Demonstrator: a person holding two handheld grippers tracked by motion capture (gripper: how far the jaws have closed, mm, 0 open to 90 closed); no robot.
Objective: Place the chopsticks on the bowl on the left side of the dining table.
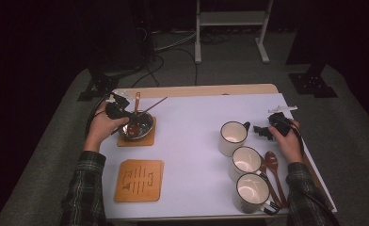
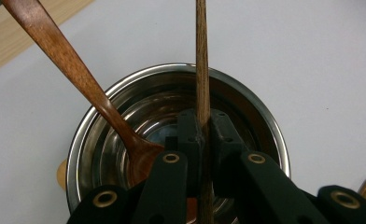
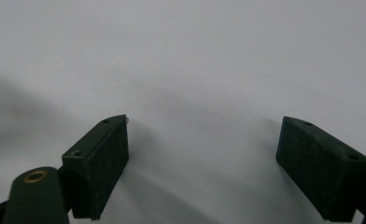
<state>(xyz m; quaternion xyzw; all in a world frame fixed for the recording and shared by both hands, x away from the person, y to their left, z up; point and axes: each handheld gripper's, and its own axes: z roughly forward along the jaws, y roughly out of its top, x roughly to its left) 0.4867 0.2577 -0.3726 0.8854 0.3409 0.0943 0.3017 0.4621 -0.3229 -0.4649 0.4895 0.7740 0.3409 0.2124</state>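
Observation:
A steel bowl (image 1: 145, 128) (image 2: 263, 116) stands on a wooden coaster (image 1: 147, 141) at the table's left. Inside it leans a brown wooden spoon (image 1: 137, 102) (image 2: 64, 58), bowl end down. My left gripper (image 1: 127, 117) (image 2: 202, 125) hangs over the bowl, shut on a thin wooden stick (image 1: 157, 104) (image 2: 201, 51) that runs up and away past the rim. At the right, my right gripper (image 1: 261, 132) (image 3: 202, 140) is open just above the white table sheet, with nothing between its pads (image 3: 104, 156).
A second coaster (image 1: 139, 180) with slits lies near the front left. Three white mugs (image 1: 233, 137) (image 1: 246, 161) (image 1: 251, 192) line up at the right. Beside them lie wooden spoons (image 1: 271, 162). The wooden table edge (image 1: 201, 90) runs along the back.

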